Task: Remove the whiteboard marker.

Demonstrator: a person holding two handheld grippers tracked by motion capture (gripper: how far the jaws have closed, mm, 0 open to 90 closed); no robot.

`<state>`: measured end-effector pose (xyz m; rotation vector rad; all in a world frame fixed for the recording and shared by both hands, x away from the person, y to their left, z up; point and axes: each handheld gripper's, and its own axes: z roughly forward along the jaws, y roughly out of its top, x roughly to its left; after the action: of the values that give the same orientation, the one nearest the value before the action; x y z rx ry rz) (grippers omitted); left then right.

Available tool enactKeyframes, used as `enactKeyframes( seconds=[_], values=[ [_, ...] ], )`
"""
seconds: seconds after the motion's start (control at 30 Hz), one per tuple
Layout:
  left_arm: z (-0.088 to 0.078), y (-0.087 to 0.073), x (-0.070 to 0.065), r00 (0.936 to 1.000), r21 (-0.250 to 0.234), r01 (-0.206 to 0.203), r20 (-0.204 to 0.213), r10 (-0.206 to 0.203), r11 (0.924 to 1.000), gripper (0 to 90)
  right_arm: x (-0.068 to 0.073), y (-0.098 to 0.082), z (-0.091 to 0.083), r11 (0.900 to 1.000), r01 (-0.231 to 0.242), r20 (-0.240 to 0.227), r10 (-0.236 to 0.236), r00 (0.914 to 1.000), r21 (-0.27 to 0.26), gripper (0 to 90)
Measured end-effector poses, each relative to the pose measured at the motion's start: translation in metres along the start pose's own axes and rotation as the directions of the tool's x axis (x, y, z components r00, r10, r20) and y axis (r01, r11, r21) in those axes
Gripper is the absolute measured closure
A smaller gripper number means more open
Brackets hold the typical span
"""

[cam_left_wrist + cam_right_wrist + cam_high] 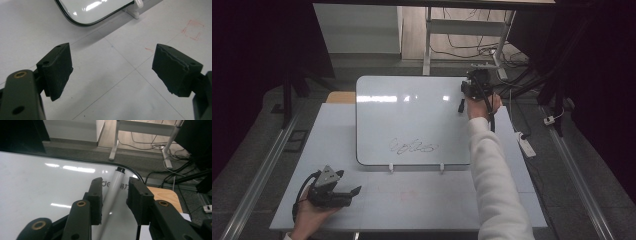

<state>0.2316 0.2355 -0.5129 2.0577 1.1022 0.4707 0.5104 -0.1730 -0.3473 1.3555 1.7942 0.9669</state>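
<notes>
A white-barrelled marker [112,192] with a black end lies on the whiteboard [412,115] near its far right corner. My right gripper [115,182] straddles it, one jaw on each side, with a thin gap showing between each pad and the barrel. In the high view that gripper [473,84] sits over the board's far right corner, held by a hand in a white sleeve. A black scribble [413,147] marks the board's near part. My left gripper [348,183] rests at the table's near left, jaws wide open [112,62] and nothing between them.
The board stands on two small white clips [390,168] on a pale table [422,200]. Faint red marks [192,30] show on the tabletop. Beyond the board are a desk frame [115,145], floor cables [472,47] and a power strip [527,146] at the right.
</notes>
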Motion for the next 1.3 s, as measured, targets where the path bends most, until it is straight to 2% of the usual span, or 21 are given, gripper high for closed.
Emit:
enactKeyframes(
  seconds=[0.13,0.2,0.27,0.43,0.57,0.63,0.67,0.7,0.8,0.9,0.97,1.0,1.03,1.07,1.1,1.13,1.27,1.3],
  values=[
    [0.0,0.0,-0.001,1.0,0.004,-0.006,-0.005,0.006,1.0,17.1,0.005,0.001,0.002,1.0,0.005,0.013,-0.005,0.9999,-0.005,72.9],
    [0.0,0.0,-0.001,0.9999,0.006,-0.008,-0.008,0.008,1.0,17.1,0.006,0.001,0.001,1.0,-0.019,-0.009,0.019,0.9998,-0.003,80.1],
    [0.0,0.0,-0.002,0.9999,0.007,-0.01,-0.011,0.01,0.9999,17.1,0.007,0.001,0.001,1.0,-0.024,-0.004,0.024,0.9997,-0.009,80.5],
    [-0.002,-0.001,-0.001,0.9998,0.0,-0.005,-0.019,0.005,1.0,17.3,0.005,0.001,-0.004,0.999,-0.043,-0.027,0.042,0.9987,-0.026,80.8],
    [-0.004,-0.001,0.001,0.9998,-0.015,0.008,-0.02,-0.008,0.9999,17.7,0.004,0.0,-0.028,0.995,-0.043,-0.107,0.034,0.9937,-0.085,80.9],
    [-0.005,-0.001,0.001,0.9999,-0.019,0.009,-0.013,-0.009,0.9998,17.9,0.006,-0.004,-0.045,0.991,-0.047,-0.163,0.027,0.9863,-0.123,80.9],
    [-0.005,-0.001,0.001,0.9999,-0.019,0.009,-0.013,-0.009,0.9998,18.2,0.006,-0.004,-0.045,0.991,-0.047,-0.163,0.027,0.9863,-0.123,80.9],
    [-0.005,0.001,0.0,0.9999,-0.027,0.014,-0.006,-0.014,0.9995,18.4,0.01,-0.014,-0.061,0.987,-0.036,-0.21,0.003,0.9777,-0.154,80.9],
    [-0.006,0.007,-0.003,0.9997,-0.044,0.02,0.016,-0.019,0.9988,19.4,0.015,-0.037,-0.084,0.981,-0.04,-0.286,-0.016,0.958,-0.189,80.9],
    [-0.005,0.019,-0.012,0.9985,-0.067,0.013,0.053,-0.009,0.9977,20.5,0.019,-0.066,-0.102,0.977,-0.06,-0.366,-0.02,0.9303,-0.205,80.8],
    [-0.002,0.03,-0.021,0.9968,-0.082,-0.002,0.08,0.009,0.9966,21.1,0.022,-0.086,-0.11,0.977,-0.073,-0.418,-0.017,0.9081,-0.199,80.8],
    [-0.002,0.03,-0.021,0.9968,-0.082,-0.002,0.08,0.009,0.9966,21.4,0.024,-0.096,-0.114,0.978,-0.078,-0.442,-0.016,0.897,-0.194,80.8],
    [0.001,0.043,-0.032,0.9927,-0.097,-0.012,0.118,0.023,0.9952,21.8,0.026,-0.105,-0.117,0.979,-0.08,-0.463,-0.016,0.8863,-0.187,80.8],
    [0.004,0.05,-0.038,0.9901,-0.105,-0.013,0.137,0.028,0.9944,22.2,0.029,-0.114,-0.12,0.979,-0.081,-0.477,-0.017,0.8787,-0.185,80.8],
    [0.004,0.05,-0.038,0.9901,-0.105,-0.013,0.137,0.028,0.9944,22.6,0.032,-0.122,-0.122,0.98,-0.084,-0.493,-0.016,0.87,-0.18,80.8],
    [0.009,0.065,-0.049,0.9834,-0.124,-0.024,0.176,0.046,0.9921,23.4,0.035,-0.129,-0.125,0.98,-0.085,-0.506,-0.018,0.8621,-0.179,80.8],
    [0.026,0.096,-0.071,0.9669,-0.169,-0.029,0.245,0.071,0.9851,28.7,0.049,-0.152,-0.134,0.979,-0.084,-0.539,-0.029,0.842,-0.184,80.8],
    [0.026,0.096,-0.071,0.9669,-0.169,-0.029,0.245,0.071,0.9851,30.3,0.053,-0.157,-0.136,0.979,-0.086,-0.548,-0.029,0.8363,-0.184,80.8]
  ],
)
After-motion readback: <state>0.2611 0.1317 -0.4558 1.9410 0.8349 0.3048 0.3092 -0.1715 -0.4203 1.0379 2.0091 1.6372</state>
